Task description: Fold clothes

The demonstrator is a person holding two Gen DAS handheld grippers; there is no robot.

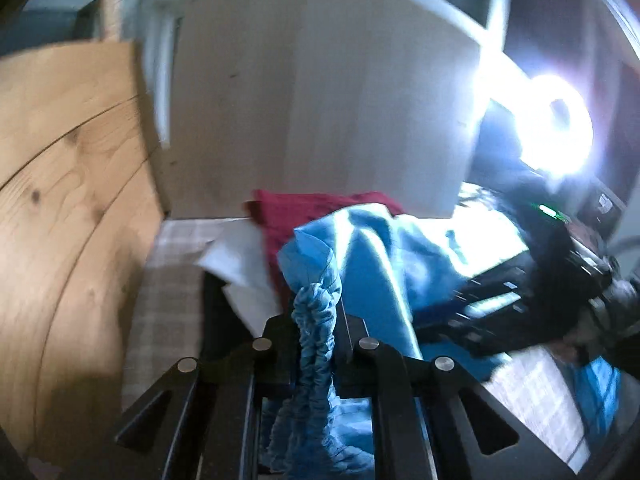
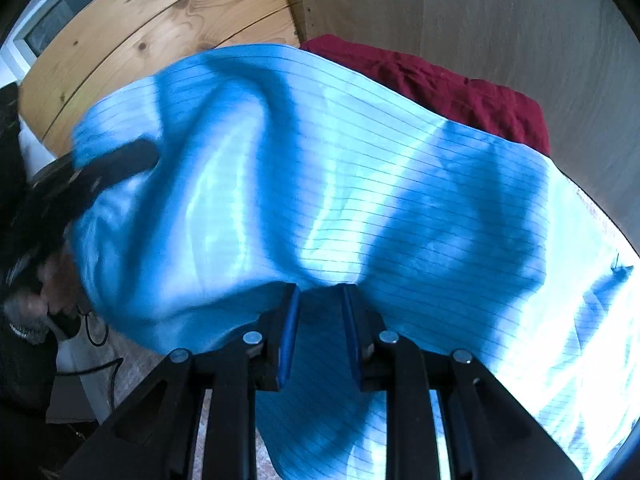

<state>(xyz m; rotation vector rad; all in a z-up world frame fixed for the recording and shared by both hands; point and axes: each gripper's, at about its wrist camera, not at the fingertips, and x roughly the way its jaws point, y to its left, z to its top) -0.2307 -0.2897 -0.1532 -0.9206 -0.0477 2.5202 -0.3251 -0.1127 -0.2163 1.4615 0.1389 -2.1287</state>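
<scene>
My left gripper (image 1: 316, 320) is clamped on a gathered, elasticated edge of the light-blue, finely striped garment (image 1: 372, 248); the ruched band runs down between my two fingers and out of the bottom of the left wrist view, so its end is cut off. The rest of the blue cloth rises ahead of me, lifted off the pale checked bed cover (image 1: 172, 280), and much of it is washed out by glare.

My right gripper (image 2: 320, 312) stands with its blue-padded fingers (image 2: 290, 336) apart. Blue cloth fills the gap and drapes over the tips, but the pads are not pressed on it as far as I can see. The striped fabric hides nearly everything below it in the right wrist view.

Behind the blue garment lies a crumpled dark-red cloth (image 2: 460, 92), mostly covered, against a pale wooden panel (image 2: 520, 20). A knotty pine board (image 2: 160, 12) stands to the left.

A bright ring-shaped lamp (image 1: 556, 128) blows out the right of the left wrist view. Beneath it my other gripper is a dark blur; a hand (image 2: 56, 280) shows dimly at the left edge of the right wrist view.
</scene>
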